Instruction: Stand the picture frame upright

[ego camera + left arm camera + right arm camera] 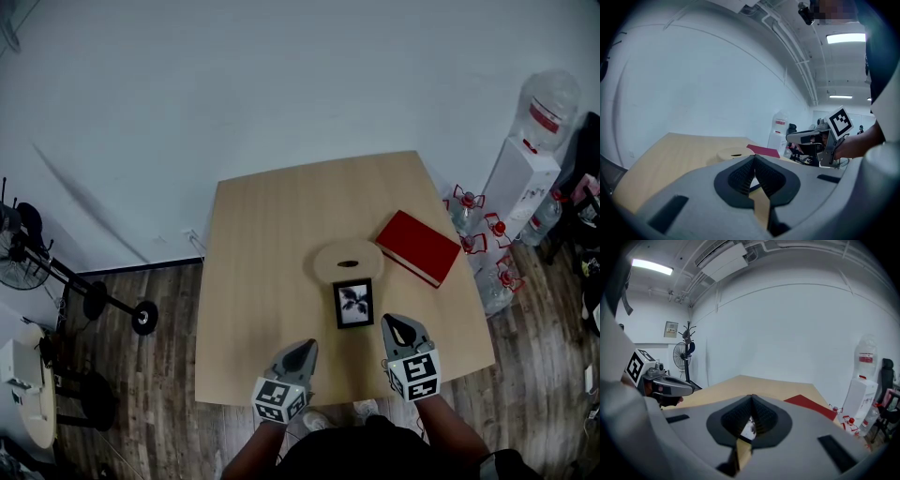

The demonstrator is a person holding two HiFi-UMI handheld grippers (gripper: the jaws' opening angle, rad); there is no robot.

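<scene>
While pic frame [353, 304] sits on table [262, 272], L tongs [308, 346] & R tongs [393, 322] both clenched, empty.

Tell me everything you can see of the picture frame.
The picture frame is a small portrait rectangle, black border around a pale picture of a dark leafy sprig. It sits on the wooden table near its front middle, just before the round wooden disc, with the red book to the right. Its face is toward the person and it looks propped upright, though its lean and any stand behind are hidden. The left gripper and right gripper are short of it, jaws shut.
</scene>
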